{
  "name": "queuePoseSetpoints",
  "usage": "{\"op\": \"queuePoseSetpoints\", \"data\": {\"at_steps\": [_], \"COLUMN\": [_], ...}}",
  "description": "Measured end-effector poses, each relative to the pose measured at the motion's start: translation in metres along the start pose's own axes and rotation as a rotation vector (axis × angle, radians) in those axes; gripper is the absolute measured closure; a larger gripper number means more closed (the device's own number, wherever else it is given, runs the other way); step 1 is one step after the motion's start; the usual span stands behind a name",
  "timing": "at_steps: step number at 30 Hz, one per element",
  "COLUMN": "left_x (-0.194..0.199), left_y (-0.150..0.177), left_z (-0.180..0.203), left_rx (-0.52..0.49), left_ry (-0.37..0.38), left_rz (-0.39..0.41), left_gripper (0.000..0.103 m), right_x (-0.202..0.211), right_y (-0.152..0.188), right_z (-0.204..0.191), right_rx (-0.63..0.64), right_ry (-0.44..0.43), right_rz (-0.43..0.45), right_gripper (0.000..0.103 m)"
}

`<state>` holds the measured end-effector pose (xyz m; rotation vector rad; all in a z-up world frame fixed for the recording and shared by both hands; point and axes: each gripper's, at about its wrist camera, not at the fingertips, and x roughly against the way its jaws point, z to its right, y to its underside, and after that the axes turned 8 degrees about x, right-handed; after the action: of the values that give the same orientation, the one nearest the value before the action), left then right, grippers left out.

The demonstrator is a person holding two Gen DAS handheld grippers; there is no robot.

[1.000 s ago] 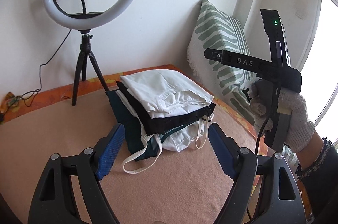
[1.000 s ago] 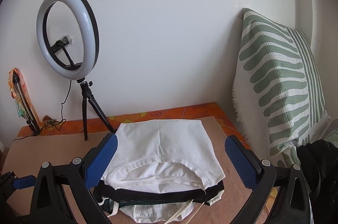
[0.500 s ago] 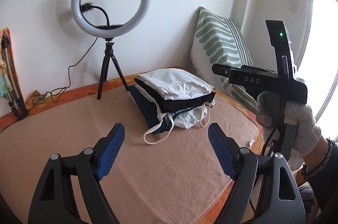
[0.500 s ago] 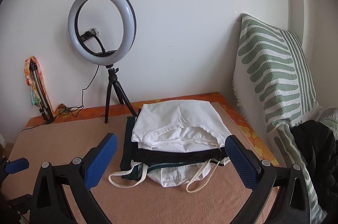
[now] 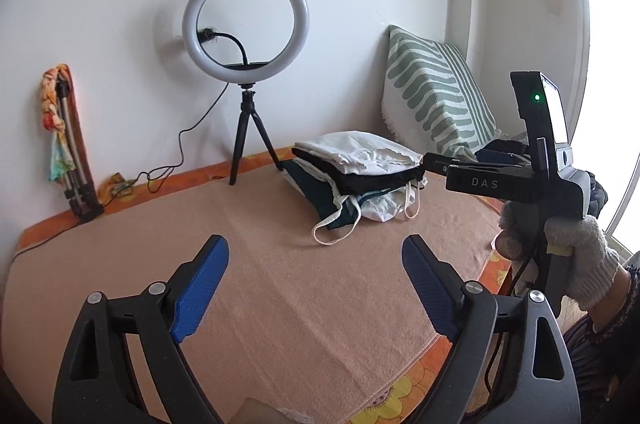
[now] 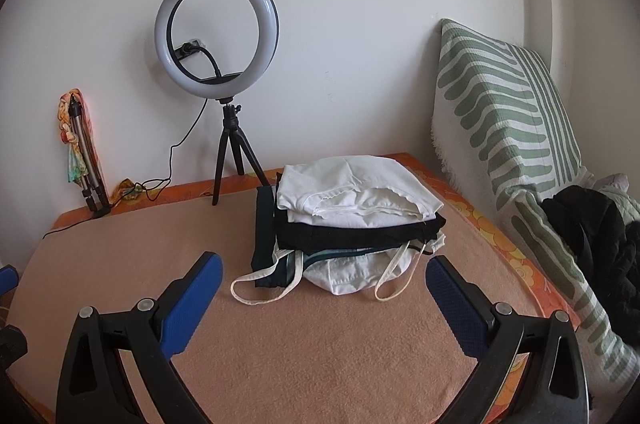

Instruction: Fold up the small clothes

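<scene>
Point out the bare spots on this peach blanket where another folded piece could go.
Widest free patch: the peach blanket between the open grippers' fingertips and the stack of folded clothes. Also free: the stretch left of the stack, bordered by the ring light tripod and the folded tripod at the wall. Crowded: the right edge, beside the striped pillow and black garment.

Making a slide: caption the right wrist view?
Open right gripper faces folded white, black and green clothes stack on peach blanket.

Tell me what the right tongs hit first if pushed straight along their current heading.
Probably the pink blanket just short of the clothes stack: the right tongs tilt downward, open and empty. Depth is unclear; a shallower line reaches the stack's loose straps.
</scene>
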<state>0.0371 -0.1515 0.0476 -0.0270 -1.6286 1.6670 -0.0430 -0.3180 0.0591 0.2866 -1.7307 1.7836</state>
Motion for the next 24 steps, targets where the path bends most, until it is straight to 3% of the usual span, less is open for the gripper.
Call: {"op": "queuePoseSetpoints", "data": {"at_steps": [4, 14, 24], "left_x": [0.002, -0.007, -0.003], "left_y": [0.004, 0.025, 0.03], "left_z": [-0.003, -0.007, -0.008], "left_rx": [-0.003, -0.015, -0.024], "left_ry": [-0.02, -0.076, -0.094], "left_rz": [0.01, -0.063, -0.063], "left_gripper": [0.001, 0.001, 0.001], "right_x": [-0.002, 0.001, 0.0], "right_y": [0.007, 0.01, 0.01], "right_z": [-0.007, -0.017, -0.017], "right_rx": [0.004, -0.017, -0.028], "right_ry": [0.009, 0.021, 0.023], "right_rz": [0.004, 0.048, 0.048], "right_gripper": [0.0, 0.0, 0.0]}}
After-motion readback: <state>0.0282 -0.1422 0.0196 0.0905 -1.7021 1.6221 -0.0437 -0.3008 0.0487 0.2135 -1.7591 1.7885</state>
